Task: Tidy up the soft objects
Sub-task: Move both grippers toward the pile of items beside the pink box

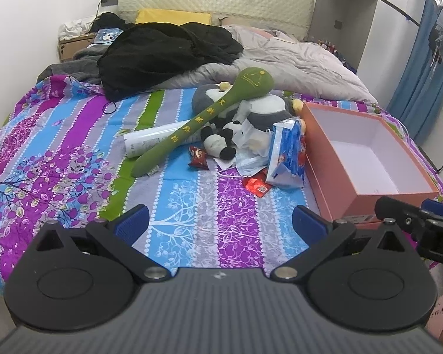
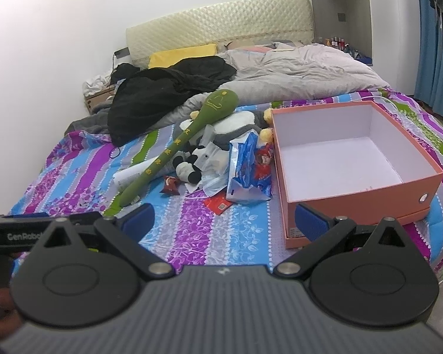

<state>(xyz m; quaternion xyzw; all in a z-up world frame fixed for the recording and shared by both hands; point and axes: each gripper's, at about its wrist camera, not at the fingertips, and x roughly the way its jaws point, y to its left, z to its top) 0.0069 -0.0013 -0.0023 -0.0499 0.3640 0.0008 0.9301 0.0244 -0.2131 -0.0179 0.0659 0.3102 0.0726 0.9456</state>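
Green plush spoon-shaped toy (image 1: 198,121) lies on the striped bedsheet (image 1: 73,153), left of the open pink cardboard box (image 1: 333,194). Soft, light; best pinched mid-handle. Left gripper (image 1: 220,221) and right gripper (image 2: 224,221) gape wide, empty.

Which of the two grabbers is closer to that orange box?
Right. The right gripper sits at the orange box's near corner, one finger just before its front wall. The left gripper hovers over the bedsheet, left of the box, jaws open.
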